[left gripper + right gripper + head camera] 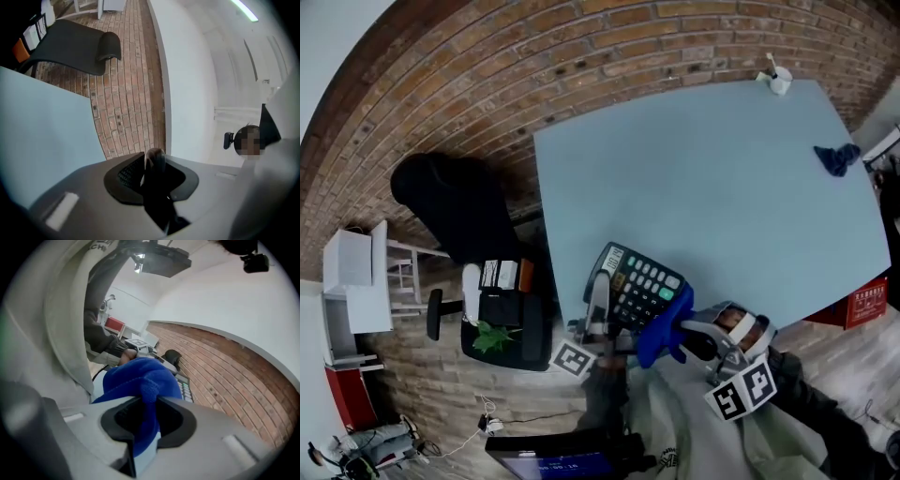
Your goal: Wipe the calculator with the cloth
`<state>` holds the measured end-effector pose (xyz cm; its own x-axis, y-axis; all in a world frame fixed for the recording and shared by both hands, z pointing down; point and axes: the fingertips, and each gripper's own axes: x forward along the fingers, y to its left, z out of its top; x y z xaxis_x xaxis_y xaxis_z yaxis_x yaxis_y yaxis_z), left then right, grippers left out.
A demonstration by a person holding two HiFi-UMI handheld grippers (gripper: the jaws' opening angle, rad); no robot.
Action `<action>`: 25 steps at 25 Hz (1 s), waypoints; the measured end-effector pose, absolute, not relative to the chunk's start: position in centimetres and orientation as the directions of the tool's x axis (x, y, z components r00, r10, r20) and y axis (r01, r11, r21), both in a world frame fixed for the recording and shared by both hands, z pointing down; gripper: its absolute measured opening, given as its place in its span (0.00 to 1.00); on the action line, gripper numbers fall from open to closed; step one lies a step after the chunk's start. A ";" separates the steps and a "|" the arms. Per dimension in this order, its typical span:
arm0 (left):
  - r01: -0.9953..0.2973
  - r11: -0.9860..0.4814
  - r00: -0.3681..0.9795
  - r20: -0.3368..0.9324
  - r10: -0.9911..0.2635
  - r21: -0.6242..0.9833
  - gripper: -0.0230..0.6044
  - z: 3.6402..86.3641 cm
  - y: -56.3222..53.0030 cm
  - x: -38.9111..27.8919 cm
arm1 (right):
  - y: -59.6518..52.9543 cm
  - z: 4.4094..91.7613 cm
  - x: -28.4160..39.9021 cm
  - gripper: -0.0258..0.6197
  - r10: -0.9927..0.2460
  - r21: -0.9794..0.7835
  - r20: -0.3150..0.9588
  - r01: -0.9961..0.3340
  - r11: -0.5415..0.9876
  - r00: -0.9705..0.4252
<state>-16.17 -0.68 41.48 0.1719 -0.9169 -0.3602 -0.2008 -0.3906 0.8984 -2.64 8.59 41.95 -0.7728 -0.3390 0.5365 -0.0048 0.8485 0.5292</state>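
Calculator (639, 286) shows over the near left corner of the pale blue table (703, 169), keys facing up at my head camera; I can't tell if it rests on the top or is lifted off it. The table fills most of that view, with a brick floor (487, 84) beyond it. A black chair (455, 202) stands on the bricks off the table's left side, well apart from the work. Left gripper (600, 289) is at the calculator's left edge. In the left gripper view (154, 164) its jaws are nearly together, clamped on a thin dark edge, which the head view places as the calculator's side. Right gripper (686, 330) comes in from the near right. In the right gripper view (145, 423) its jaws are part open and pinched on a bright blue cloth (140, 380), which bunches out past the tips. In the head view that cloth (664, 330) is up against the calculator's near right corner, and the key rows (186, 386) show just behind it in the right gripper view. A second, darker rag (836, 157) lies near the table's far right edge, and a small white object (778, 82) stands at the far corner, too small to name.
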 end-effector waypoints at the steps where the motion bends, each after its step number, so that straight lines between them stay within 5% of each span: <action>1: -0.189 -0.397 0.171 -0.368 -0.914 0.898 0.12 41.4 -0.6 -16.3 | 8.7 41.9 -2.7 0.16 -0.333 0.529 0.533 0.000 0.849 -0.778; 8: -0.116 -0.439 0.145 -0.422 -0.895 0.891 0.12 40.8 0.2 -16.3 | 0.8 40.1 0.1 0.16 -0.504 0.540 0.458 -0.221 0.812 -0.733; 14: -0.041 -0.455 0.041 -0.453 -0.890 0.890 0.11 40.5 0.0 -17.3 | 10.1 41.6 -3.8 0.16 -0.262 0.499 0.512 0.036 0.866 -0.818; 17: -0.028 -0.479 0.063 -0.477 -0.877 0.877 0.10 40.0 0.1 -16.8 | 11.1 41.8 -4.3 0.16 -0.235 0.493 0.506 0.055 0.868 -0.830; 25: -0.211 -0.472 0.192 -0.437 -0.879 0.856 0.11 39.2 0.8 -16.4 | 0.6 37.1 1.3 0.16 -0.571 0.569 0.377 -0.304 0.764 -0.729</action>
<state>-16.36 0.76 39.20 0.1916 -0.8787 -0.4373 -0.2115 -0.4721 0.8558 1.32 0.55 37.13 -0.7291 -0.5714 0.3767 -0.3045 0.7638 0.5692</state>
